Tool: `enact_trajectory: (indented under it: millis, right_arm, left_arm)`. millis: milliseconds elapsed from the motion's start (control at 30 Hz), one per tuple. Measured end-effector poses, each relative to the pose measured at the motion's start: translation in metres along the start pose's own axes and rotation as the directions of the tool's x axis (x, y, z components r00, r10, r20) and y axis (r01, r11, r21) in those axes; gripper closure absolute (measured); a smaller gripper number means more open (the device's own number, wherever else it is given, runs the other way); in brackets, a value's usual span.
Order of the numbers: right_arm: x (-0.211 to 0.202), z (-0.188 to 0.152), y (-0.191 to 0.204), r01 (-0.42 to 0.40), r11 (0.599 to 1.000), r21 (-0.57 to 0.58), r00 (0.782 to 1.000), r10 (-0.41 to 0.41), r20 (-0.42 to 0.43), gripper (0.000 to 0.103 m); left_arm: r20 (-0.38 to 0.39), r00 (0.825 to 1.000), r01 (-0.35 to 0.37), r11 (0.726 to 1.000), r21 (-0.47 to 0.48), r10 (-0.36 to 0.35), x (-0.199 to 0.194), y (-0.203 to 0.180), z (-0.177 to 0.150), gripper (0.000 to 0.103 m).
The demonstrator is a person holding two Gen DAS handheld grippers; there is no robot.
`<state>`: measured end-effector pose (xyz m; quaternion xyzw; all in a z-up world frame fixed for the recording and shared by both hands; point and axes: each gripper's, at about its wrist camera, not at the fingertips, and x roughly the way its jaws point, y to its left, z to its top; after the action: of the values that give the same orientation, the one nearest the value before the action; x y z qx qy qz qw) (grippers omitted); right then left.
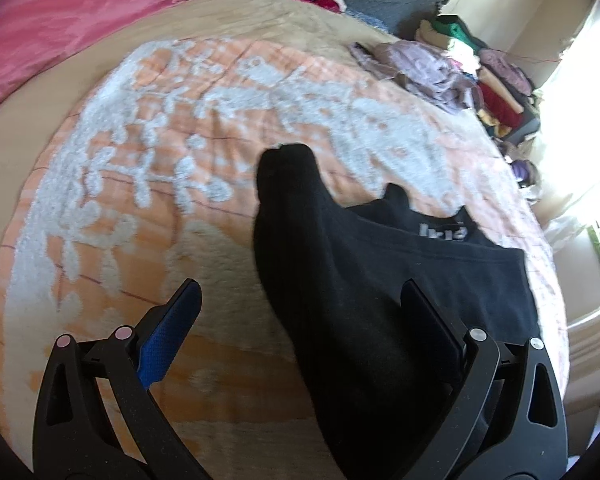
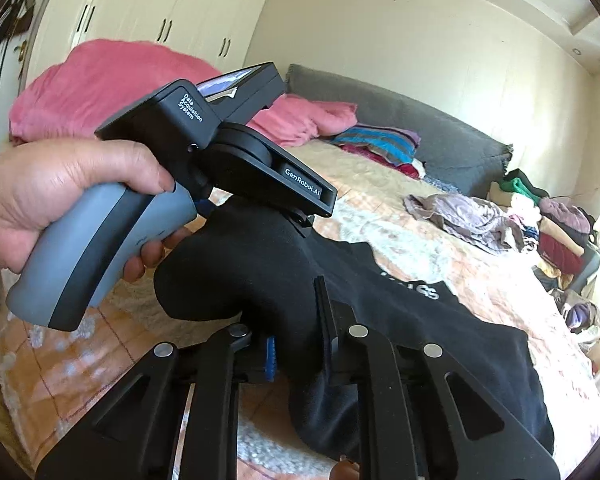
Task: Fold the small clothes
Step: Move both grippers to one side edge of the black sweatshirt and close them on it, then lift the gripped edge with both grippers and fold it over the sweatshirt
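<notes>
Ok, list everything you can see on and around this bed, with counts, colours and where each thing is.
black garment: one, black with white lettering, on the bedspread, one part lifted
bedspread: one, peach with white pattern, covering the bed
pink bedding: a heap, pink, at the head of the bed
striped cloth: one, blue and red stripes, by the headboard
headboard: one, grey, against the wall
lilac clothes: a crumpled pile, far side of the bed
stacked clothes: several, mixed colours, at the bed's edge
wardrobe: cream doors, behind the bed
left gripper: black, open over the garment
right gripper: black, shut on the garment
hand: one, holding the left gripper's grey handle
</notes>
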<state>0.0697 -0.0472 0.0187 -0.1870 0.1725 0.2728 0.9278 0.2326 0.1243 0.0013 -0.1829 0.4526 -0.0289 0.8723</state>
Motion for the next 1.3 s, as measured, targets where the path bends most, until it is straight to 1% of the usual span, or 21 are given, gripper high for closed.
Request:
enact_trajectory:
  millis: [33,67,100,167,200,267,300,367,467,633,867,1067,1300]
  right_arm:
    - [-0.005,0.0,0.001,0.004,1.0,0.004,1.0,-0.004,0.005,0.089]
    - [-0.008,0.0,0.0,0.008,1.0,0.01,1.0,-0.009,0.009,0.09]
    - [-0.012,0.0,-0.003,0.014,1.0,0.021,1.0,-0.014,0.013,0.09]
    - [-0.017,-0.001,-0.009,0.02,0.999,0.041,1.0,-0.021,0.019,0.091]
    - [-0.019,0.0,-0.012,0.023,0.998,0.052,0.999,-0.024,0.022,0.091]
    - [-0.025,-0.001,-0.017,0.032,0.997,0.075,0.999,-0.034,0.028,0.092]
    - [-0.027,-0.001,-0.021,0.033,0.996,0.087,0.999,-0.036,0.03,0.092]
    - [-0.035,-0.002,-0.028,0.035,0.992,0.118,0.999,-0.039,0.036,0.092]
    - [-0.046,-0.004,-0.034,0.042,0.987,0.153,0.998,-0.049,0.044,0.093]
    - [-0.065,-0.008,-0.045,0.058,0.977,0.203,0.996,-0.071,0.062,0.093]
    - [-0.081,-0.014,-0.067,0.079,0.961,0.267,0.992,-0.101,0.07,0.094]
    - [-0.093,-0.02,-0.086,0.091,0.943,0.321,0.99,-0.119,0.069,0.094]
    - [-0.103,-0.032,-0.102,0.105,0.925,0.365,0.99,-0.134,0.054,0.094]
  left_arm:
    - [0.002,1.0,0.01,1.0,0.003,-0.01,-0.001,-0.004,0.0,0.015]
    - [0.002,1.0,0.021,1.0,0.006,-0.021,-0.002,-0.007,0.001,0.023]
    - [0.001,0.999,0.04,0.999,0.01,-0.04,-0.003,-0.012,0.001,0.028]
    - [-0.005,0.997,0.071,0.997,0.024,-0.071,-0.005,-0.022,0.001,0.048]
    - [-0.005,0.997,0.081,0.996,0.037,-0.081,-0.007,-0.028,0.001,0.052]
    - [0.008,0.997,0.07,0.995,0.077,-0.071,-0.013,-0.041,0.0,0.062]
    - [0.012,0.997,0.07,0.994,0.086,-0.072,-0.014,-0.045,-0.001,0.064]
    - [0.02,0.996,0.081,0.992,0.095,-0.083,-0.019,-0.054,-0.001,0.073]
    - [0.042,0.996,0.075,0.988,0.131,-0.082,-0.029,-0.071,-0.001,0.076]
    - [0.065,0.994,0.079,0.983,0.168,-0.091,-0.041,-0.095,-0.001,0.077]
    - [0.076,0.992,0.08,0.974,0.21,-0.098,-0.047,-0.127,-0.001,0.077]
    - [0.076,0.992,0.077,0.965,0.249,-0.098,-0.046,-0.155,-0.004,0.077]
    - [0.061,0.994,0.074,0.955,0.286,-0.095,-0.035,-0.183,-0.008,0.077]
